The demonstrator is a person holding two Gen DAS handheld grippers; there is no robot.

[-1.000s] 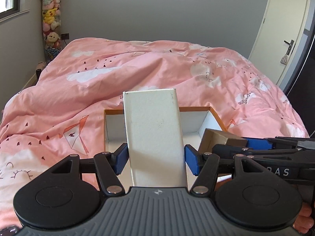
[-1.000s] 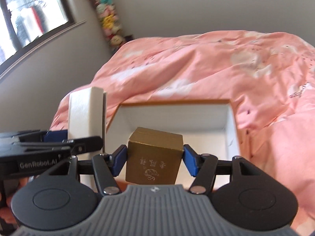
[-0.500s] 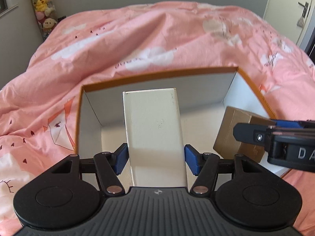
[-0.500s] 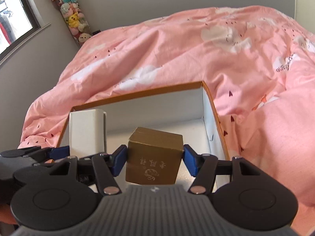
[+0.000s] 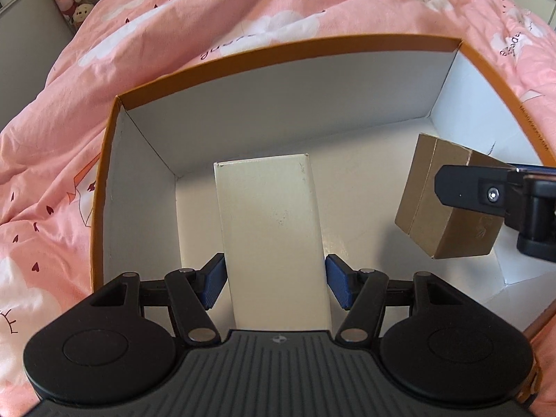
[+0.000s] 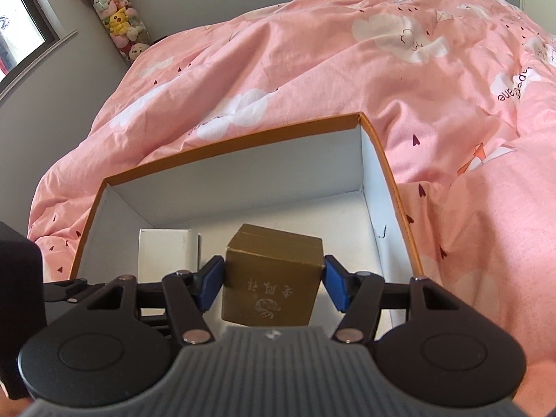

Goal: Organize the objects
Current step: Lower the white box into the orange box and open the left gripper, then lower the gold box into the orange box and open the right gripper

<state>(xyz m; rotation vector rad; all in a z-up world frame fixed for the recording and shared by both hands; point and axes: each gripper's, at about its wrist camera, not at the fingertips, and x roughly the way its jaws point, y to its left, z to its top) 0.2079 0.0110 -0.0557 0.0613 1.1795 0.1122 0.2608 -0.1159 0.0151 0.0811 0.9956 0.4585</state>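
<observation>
The white box [image 5: 271, 236] is pinched between the blue pads of the left hand-held gripper [image 5: 274, 279], and it now hangs inside the walls of the orange tray [image 5: 285, 47], its far end down near the floor by the back-left corner. A second ago it was held above the rim; half a second ago it was only crossing it. The gold box [image 6: 274, 278] has made the same descent, clamped in the right hand-held gripper [image 6: 272, 283] and sitting tilted (printed characters upside down to the camera) toward the tray's right side. The two boxes are apart, with bare white floor between them. Whether either one already touches the floor I cannot tell.

Both grippers are closed on their loads, so neither box is placed yet, but the lowering looks nearly done; the likely next step is to set each down and release. The tilted gold box may want levelling first.

Around the tray lies the pink duvet [image 6: 312, 69] of the bed.
</observation>
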